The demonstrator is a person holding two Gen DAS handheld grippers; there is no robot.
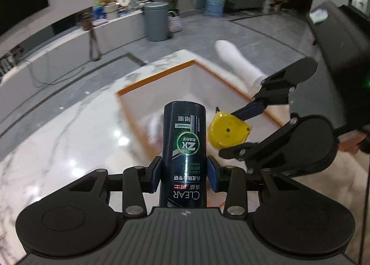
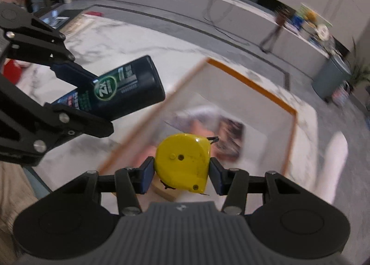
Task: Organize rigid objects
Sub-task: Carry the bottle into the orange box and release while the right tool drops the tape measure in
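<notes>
My left gripper (image 1: pixel 184 173) is shut on a dark blue CLEAR shampoo bottle (image 1: pixel 183 149), held upside down above the marble table (image 1: pixel 69 131). It also shows in the right wrist view (image 2: pixel 124 89) at the left. My right gripper (image 2: pixel 182 173) is shut on a yellow tape measure (image 2: pixel 182 161), also seen in the left wrist view (image 1: pixel 227 132) to the right of the bottle. Both are held above a white box with an orange rim (image 1: pixel 159 74), which shows in the right wrist view (image 2: pixel 252 83) with blurred items inside.
A white cylindrical object (image 1: pixel 238 61) lies at the table's far right edge. A grey bin (image 1: pixel 155 21), a water jug (image 1: pixel 215 1) and a low white counter (image 1: pixel 69 41) with clutter stand beyond on the floor. A dark sofa (image 1: pixel 342 41) is at the right.
</notes>
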